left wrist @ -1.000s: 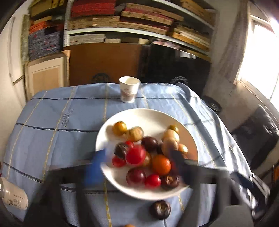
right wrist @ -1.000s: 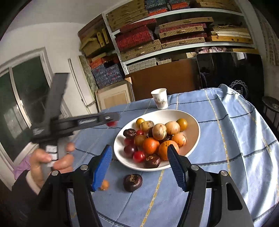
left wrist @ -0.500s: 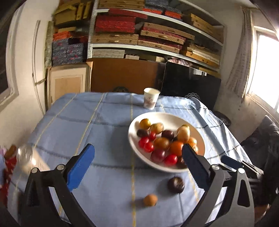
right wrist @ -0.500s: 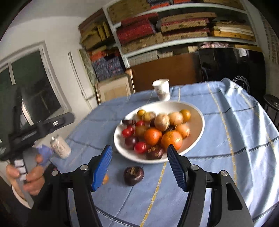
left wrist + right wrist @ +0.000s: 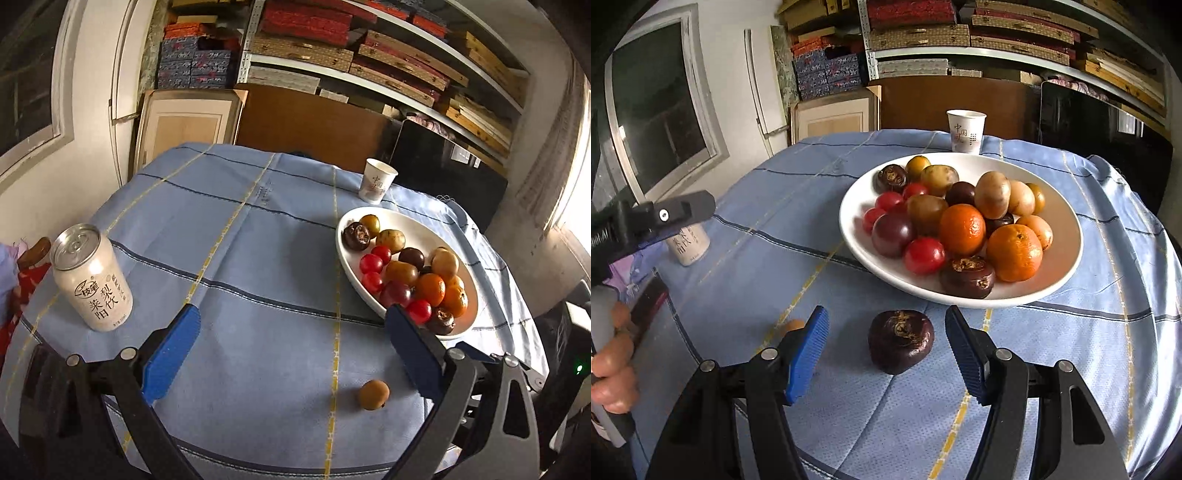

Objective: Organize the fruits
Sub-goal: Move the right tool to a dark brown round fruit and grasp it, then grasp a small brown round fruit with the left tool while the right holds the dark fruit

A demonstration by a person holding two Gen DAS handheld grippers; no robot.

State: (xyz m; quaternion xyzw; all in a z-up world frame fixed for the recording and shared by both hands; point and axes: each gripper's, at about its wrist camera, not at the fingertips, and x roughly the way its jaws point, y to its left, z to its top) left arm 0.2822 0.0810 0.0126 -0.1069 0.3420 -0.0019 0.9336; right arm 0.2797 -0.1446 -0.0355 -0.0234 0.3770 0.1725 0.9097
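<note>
A white plate (image 5: 1067,258) holds several fruits: oranges, red tomatoes, brown and dark purple ones. It also shows in the left wrist view (image 5: 410,223). A dark purple fruit (image 5: 901,341) lies on the blue cloth in front of the plate, between the fingers of my open right gripper (image 5: 886,349). A small brown fruit (image 5: 373,395) lies on the cloth in the left wrist view, low between the fingers of my open, empty left gripper (image 5: 291,350). In the right wrist view this small fruit (image 5: 792,326) is partly hidden behind the left blue pad.
A white drink can (image 5: 92,284) stands near the table's left edge. A paper cup (image 5: 966,131) stands behind the plate. The round table has a blue checked cloth (image 5: 258,240). Shelves and boxes fill the back wall. The hand holding the left gripper (image 5: 613,354) is at the left.
My left gripper has swung left and back from over the plate, so the can came into view. My right gripper has moved closer around the dark purple fruit.
</note>
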